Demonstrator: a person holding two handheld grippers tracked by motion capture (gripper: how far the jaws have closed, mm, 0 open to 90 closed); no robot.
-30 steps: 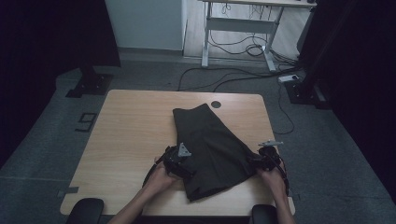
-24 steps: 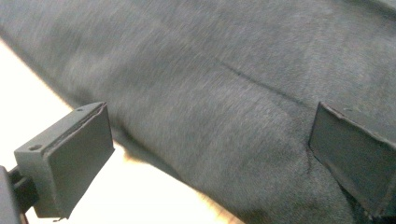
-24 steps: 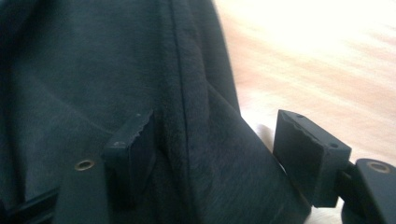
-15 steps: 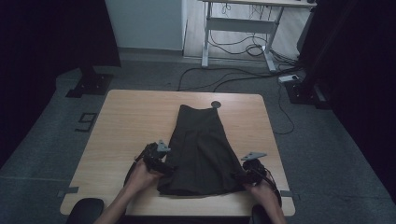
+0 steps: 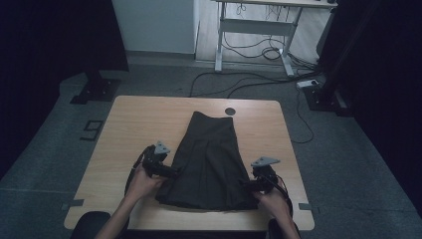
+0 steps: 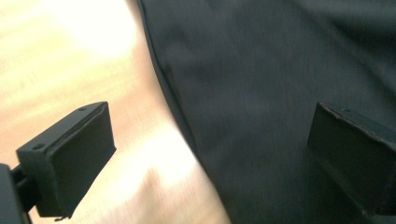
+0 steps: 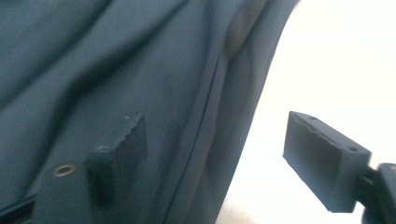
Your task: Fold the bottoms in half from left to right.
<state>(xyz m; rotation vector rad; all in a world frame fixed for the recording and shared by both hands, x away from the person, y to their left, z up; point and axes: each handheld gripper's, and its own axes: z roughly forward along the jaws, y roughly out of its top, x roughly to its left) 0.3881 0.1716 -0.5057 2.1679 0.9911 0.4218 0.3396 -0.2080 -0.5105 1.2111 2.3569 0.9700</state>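
A dark pleated skirt (image 5: pixel 211 159) lies flat on the wooden table (image 5: pixel 139 124), narrow waist at the far end and wide hem toward the person. My left gripper (image 5: pixel 171 172) sits at the skirt's left side edge. In the left gripper view, the left gripper (image 6: pixel 210 140) is open, and the skirt (image 6: pixel 280 70) edge runs between the jaws with bare table (image 6: pixel 70 56) beside it. My right gripper (image 5: pixel 247 185) is at the hem's right corner. Its jaws have just been opening; the right gripper (image 7: pixel 219 154) straddles the skirt (image 7: pixel 116 60) edge without pinching it.
A round cable hole (image 5: pixel 229 111) sits in the table's far edge just beyond the waist. Behind the table are a white desk frame (image 5: pixel 254 30) and cables on the floor (image 5: pixel 259 82). The skirt's hem lies close to the table's front edge (image 5: pixel 199 226).
Both hands moved left, dragging the hem with them. The skirt, which lay skewed with its hem toward the right, now lies straight. The right jaws stand wider.
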